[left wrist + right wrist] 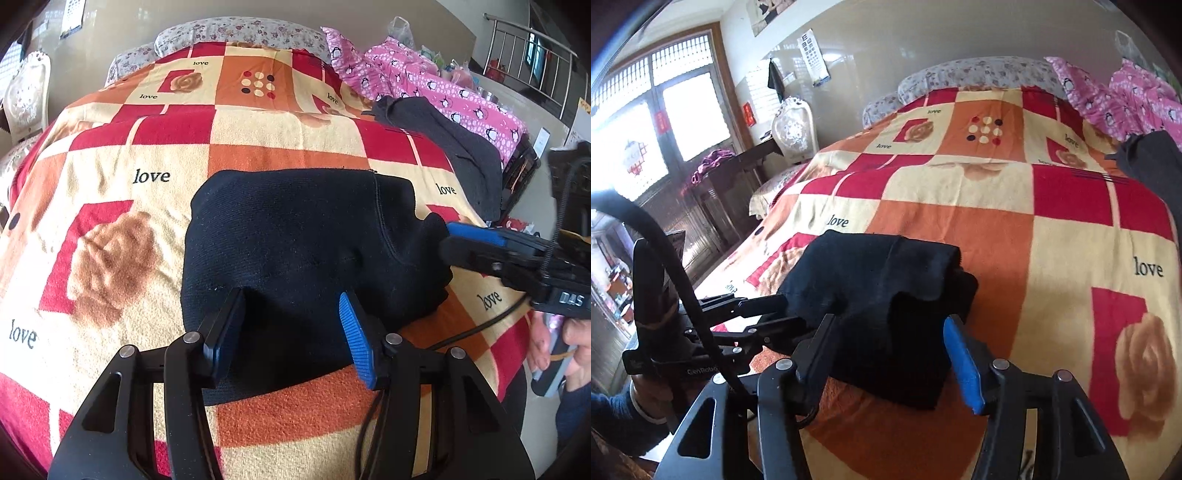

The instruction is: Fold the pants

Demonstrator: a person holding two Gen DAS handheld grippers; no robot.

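Folded black pants [295,236] on the bed's blanket [110,177].
Your left gripper [291,332] gapes empty at their near edge; your right gripper [886,347] straddles their right end, open.

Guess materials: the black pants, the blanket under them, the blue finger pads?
Black pants: looks like a matte, fine-ribbed knit, lint-flecked; probably cotton blend. Blanket: fuzzy printed pile, likely fleece or terry. Blue pads on the left gripper fingers: ridged, matte, rubber or soft plastic by the look.

One pair of folded black pants [295,251], two grippers, left [291,332] and right [886,350], one checked blanket [258,147], one grey garment [461,147], one pink penguin-print quilt [443,85], two floral pillows [240,31].
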